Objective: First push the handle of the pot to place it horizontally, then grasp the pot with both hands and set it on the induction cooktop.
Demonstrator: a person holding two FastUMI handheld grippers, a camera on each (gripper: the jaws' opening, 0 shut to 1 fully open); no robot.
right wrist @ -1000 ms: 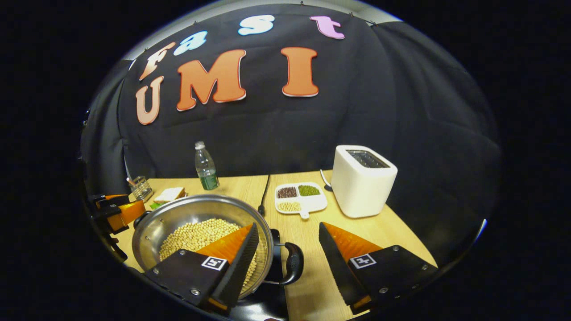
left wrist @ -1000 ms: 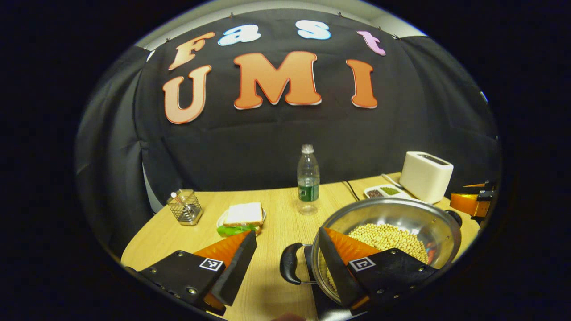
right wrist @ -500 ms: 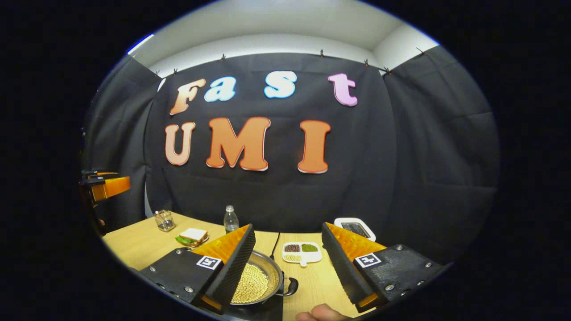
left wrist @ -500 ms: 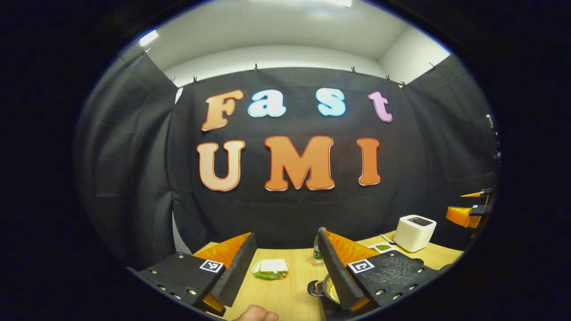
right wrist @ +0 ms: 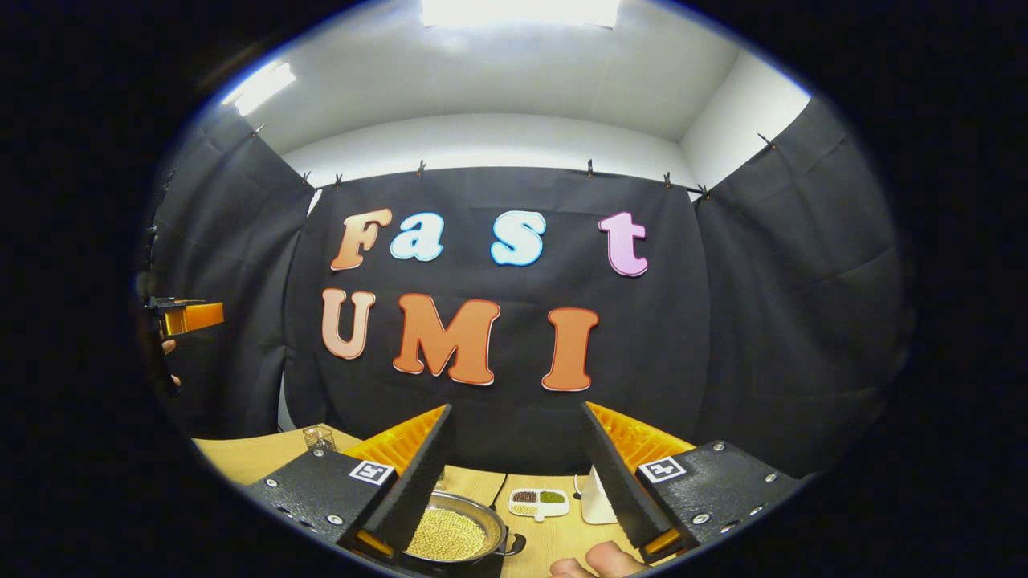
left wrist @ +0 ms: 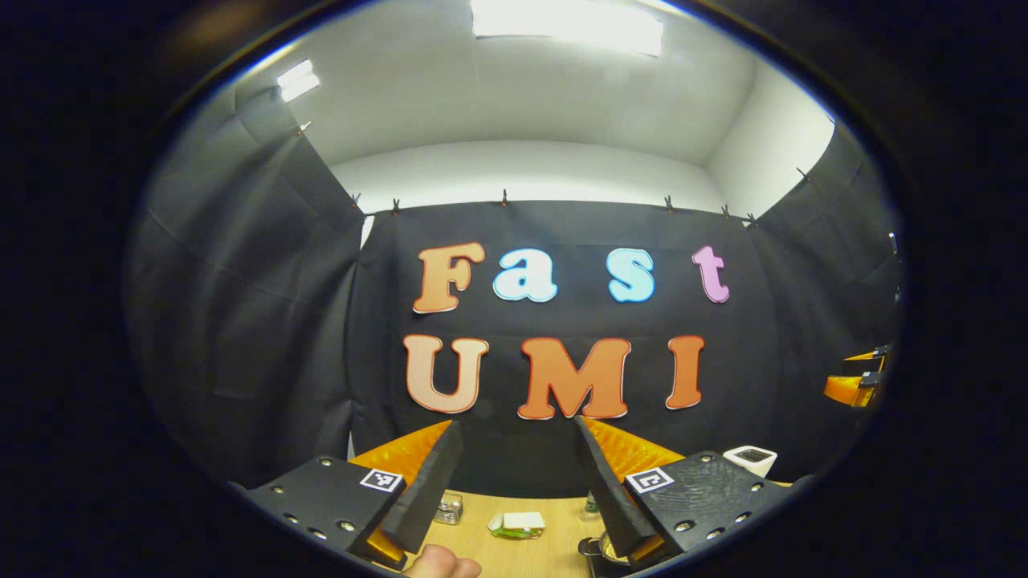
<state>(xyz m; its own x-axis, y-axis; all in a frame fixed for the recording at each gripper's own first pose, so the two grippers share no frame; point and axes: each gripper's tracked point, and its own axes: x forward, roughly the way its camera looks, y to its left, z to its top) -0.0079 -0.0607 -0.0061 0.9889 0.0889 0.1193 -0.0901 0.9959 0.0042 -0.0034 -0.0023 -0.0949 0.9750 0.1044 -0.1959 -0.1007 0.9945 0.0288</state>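
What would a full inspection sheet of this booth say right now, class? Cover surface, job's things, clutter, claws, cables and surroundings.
Surface: wooden table, low in both views.
Job's things: pot with pale beans, black handle at its right; what it rests on is too dark to tell.
Clutter: divided dish, white toaster, sandwich, wire holder, bottle partly hidden.
Claws: left claw and right claw both open, raised, holding nothing.
Cables: one dark cable behind the pot.
Surroundings: black cloth wall, white ceiling, lamps.

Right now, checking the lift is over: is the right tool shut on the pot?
No. In the right gripper view the right tool hangs open in the air, with the pot resting far below on the table.
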